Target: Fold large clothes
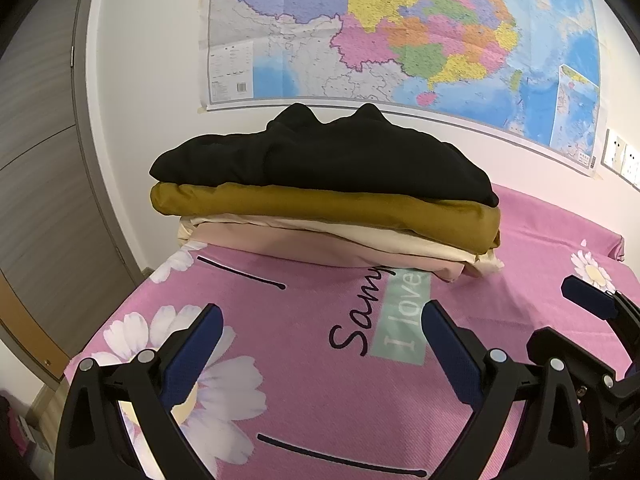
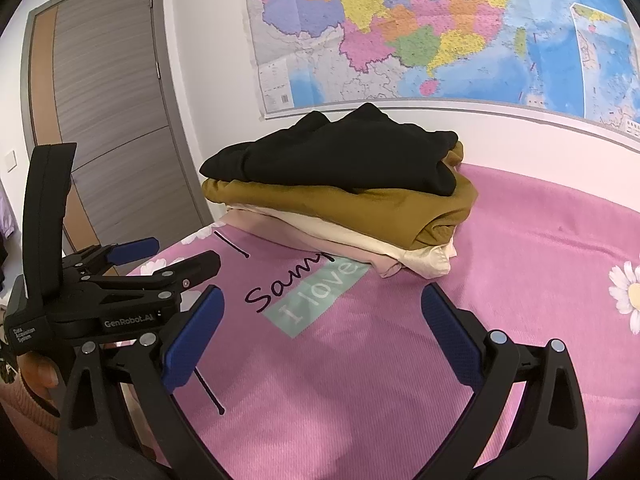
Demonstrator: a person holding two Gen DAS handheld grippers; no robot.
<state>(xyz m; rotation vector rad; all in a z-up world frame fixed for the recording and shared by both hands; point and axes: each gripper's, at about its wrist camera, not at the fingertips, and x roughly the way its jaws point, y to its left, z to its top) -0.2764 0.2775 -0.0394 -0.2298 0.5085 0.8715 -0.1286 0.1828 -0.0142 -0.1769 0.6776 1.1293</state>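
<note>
A large coloured map (image 1: 400, 36) hangs on the white wall behind a bed spread with a pink daisy-print sheet (image 1: 320, 380), and a grey door (image 2: 116, 100) stands to the left. At the far side of the bed, close to the wall, sits a stack of folded clothes (image 1: 324, 208): a black garment (image 1: 320, 156) on top, an ochre one (image 1: 320, 212) under it, then a cream piece (image 1: 360, 236) and a pale pink piece (image 1: 304, 248) at the bottom. All four look folded and squared up, though the black one bulges and has two peaks along its far edge.

The left gripper (image 1: 322, 344) hovers over the near part of the sheet with its jaws wide apart and nothing between them. The right gripper (image 2: 322, 332) is just beside it, jaws likewise spread and holding nothing.

No unfolded garment shows anywhere on the sheet in either view. Judging from that, the folding seems finished or nearly so; at most the black top layer might want flattening. Whether more clothes wait out of sight cannot be told.
</note>
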